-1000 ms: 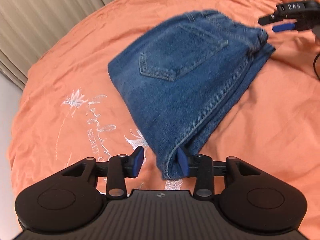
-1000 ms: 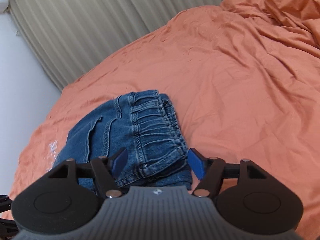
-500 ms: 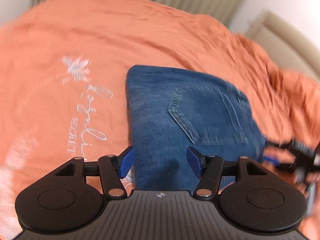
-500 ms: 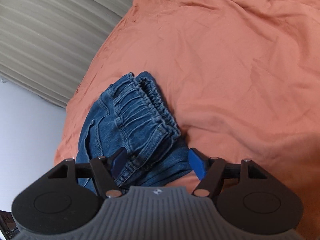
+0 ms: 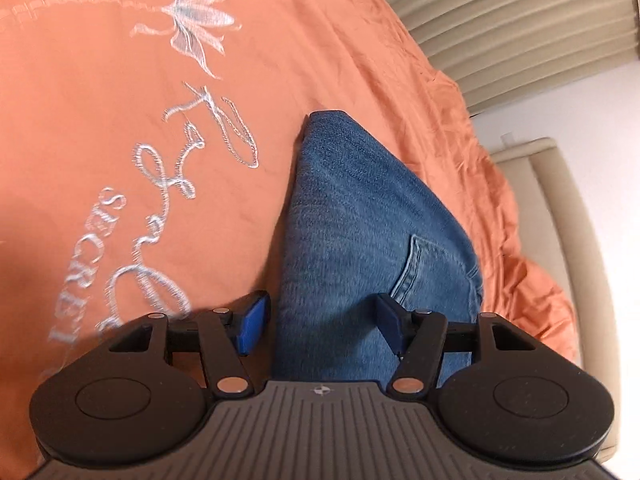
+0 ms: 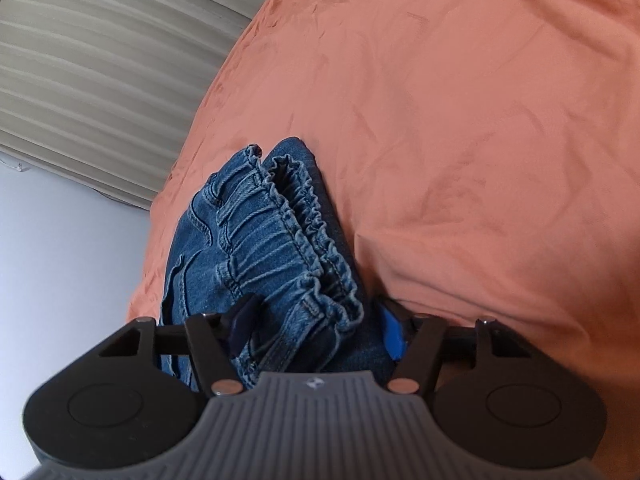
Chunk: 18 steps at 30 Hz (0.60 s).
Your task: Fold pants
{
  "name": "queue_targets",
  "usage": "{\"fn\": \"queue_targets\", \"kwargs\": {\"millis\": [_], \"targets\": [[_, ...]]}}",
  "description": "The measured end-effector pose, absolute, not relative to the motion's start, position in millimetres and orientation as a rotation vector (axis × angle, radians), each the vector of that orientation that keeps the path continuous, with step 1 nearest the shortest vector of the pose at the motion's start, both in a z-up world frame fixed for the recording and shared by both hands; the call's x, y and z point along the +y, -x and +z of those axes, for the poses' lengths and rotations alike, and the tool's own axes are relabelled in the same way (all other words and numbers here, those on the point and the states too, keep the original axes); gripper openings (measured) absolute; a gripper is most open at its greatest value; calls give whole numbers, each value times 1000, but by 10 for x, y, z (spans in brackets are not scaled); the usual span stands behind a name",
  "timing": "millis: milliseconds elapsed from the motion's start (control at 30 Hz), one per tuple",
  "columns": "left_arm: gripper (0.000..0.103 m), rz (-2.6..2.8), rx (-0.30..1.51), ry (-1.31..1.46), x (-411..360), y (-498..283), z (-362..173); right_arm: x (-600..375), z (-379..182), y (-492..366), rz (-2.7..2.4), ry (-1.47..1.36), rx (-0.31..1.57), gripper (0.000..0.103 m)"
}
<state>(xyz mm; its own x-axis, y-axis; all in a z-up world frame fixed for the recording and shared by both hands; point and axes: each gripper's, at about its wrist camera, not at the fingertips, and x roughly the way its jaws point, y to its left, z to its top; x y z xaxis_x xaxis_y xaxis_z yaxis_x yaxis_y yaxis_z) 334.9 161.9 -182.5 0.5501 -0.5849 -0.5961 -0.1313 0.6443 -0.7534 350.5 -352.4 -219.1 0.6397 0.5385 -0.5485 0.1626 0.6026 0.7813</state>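
The folded blue jeans (image 5: 360, 216) lie on the orange bedspread (image 5: 100, 120), back pocket up. My left gripper (image 5: 318, 322) is open, its blue pads (image 5: 252, 322) straddling the near folded edge of the jeans; I cannot tell whether they touch. In the right wrist view the elastic waistband end of the jeans (image 6: 264, 240) lies between the wide-open fingers of my right gripper (image 6: 316, 326), with one blue pad (image 6: 394, 332) beside the cloth. Neither gripper is closed on the denim.
The bedspread carries white embroidered lettering and a flower (image 5: 196, 24) left of the jeans. Beige curtains (image 6: 100, 72) and a white wall (image 6: 60, 260) lie beyond the bed's edge. A beige padded headboard (image 5: 560, 208) stands at the right.
Both grippers have swung around the jeans and come closer. The left one now looks along the fold toward the headboard. The right one has tilted down over the waistband. Both have stayed open.
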Motion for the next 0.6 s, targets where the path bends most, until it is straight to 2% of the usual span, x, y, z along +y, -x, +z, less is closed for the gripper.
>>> {"fn": "queue_targets", "kwargs": {"millis": [33, 67, 133, 167, 267, 367, 600], "targets": [[61, -320, 977, 857, 1609, -3375, -1851, -3524, -2203, -3533, 258, -927, 874, 54], [50, -335, 979, 857, 1598, -3389, -1860, -3527, -2214, -3552, 264, -931, 870, 48], [40, -339, 973, 835, 1578, -3395, -1828, -3533, -2227, -3556, 281, -945, 860, 36], [28, -347, 963, 824, 1560, -3381, -1785, -3533, -2223, -3547, 292, -952, 852, 30], [11, -339, 940, 767, 1516, -3347, -1607, -3491, -2120, -3508, 317, -903, 813, 24], [7, -350, 919, 680, 1464, -3324, -1346, -3465, -1998, -3450, 340, -889, 780, 22], [6, -369, 862, 506, 1558, -3195, -520, -3249, -1542, -3333, 434, -859, 731, 20]]}}
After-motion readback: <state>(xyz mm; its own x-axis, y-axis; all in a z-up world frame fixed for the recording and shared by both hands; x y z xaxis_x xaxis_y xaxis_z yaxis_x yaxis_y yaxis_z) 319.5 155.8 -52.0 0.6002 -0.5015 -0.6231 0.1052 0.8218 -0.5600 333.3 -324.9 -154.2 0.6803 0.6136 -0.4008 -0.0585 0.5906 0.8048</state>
